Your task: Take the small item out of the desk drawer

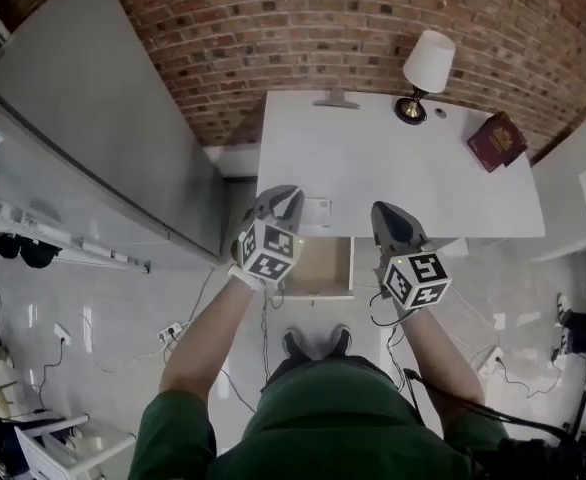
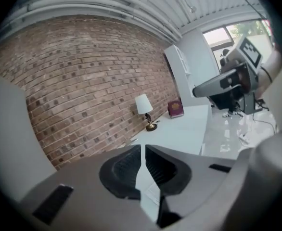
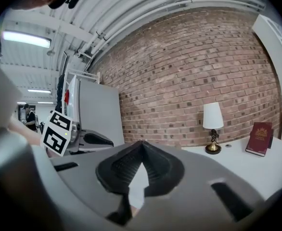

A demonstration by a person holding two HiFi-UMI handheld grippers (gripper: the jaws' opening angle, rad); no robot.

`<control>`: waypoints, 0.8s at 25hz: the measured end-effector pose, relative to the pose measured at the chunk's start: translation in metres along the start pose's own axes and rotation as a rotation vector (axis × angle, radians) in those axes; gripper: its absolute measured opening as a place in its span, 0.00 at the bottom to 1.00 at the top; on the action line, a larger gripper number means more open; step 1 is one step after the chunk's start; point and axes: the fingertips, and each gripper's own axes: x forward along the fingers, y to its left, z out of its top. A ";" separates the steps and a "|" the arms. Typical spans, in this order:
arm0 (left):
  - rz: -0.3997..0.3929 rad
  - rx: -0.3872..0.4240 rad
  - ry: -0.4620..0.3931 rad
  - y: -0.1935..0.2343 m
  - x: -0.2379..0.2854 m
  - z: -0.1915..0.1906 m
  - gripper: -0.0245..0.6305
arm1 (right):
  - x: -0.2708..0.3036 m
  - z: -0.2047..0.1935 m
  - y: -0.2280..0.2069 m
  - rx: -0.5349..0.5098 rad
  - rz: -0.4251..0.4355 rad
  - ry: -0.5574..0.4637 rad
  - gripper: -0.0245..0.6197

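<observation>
While left gripper fingers stand barely parted and right gripper fingers closed, both empty, the small item lies flat on the table behind the open drawer: likely light, thin; pinch an edge.

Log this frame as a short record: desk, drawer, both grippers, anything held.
desk: white; holds a lamp and a red book
drawer: pulled open; no item seen in the visible part
left gripper: above the desk's front edge, jaws barely apart, nothing between them
right gripper: above the desk's front edge, jaws together, nothing held
</observation>
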 end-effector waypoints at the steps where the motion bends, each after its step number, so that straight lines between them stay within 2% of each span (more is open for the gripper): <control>1: 0.015 -0.028 -0.016 0.004 -0.007 0.005 0.07 | -0.001 0.007 0.002 0.001 0.003 -0.011 0.04; 10: 0.143 -0.220 -0.185 0.037 -0.069 0.061 0.07 | -0.005 0.069 0.016 -0.011 -0.011 -0.124 0.04; 15: 0.215 -0.270 -0.299 0.050 -0.110 0.098 0.07 | -0.015 0.107 0.040 -0.060 0.026 -0.257 0.04; 20: 0.260 -0.330 -0.352 0.058 -0.139 0.104 0.07 | -0.024 0.117 0.049 -0.116 0.022 -0.282 0.04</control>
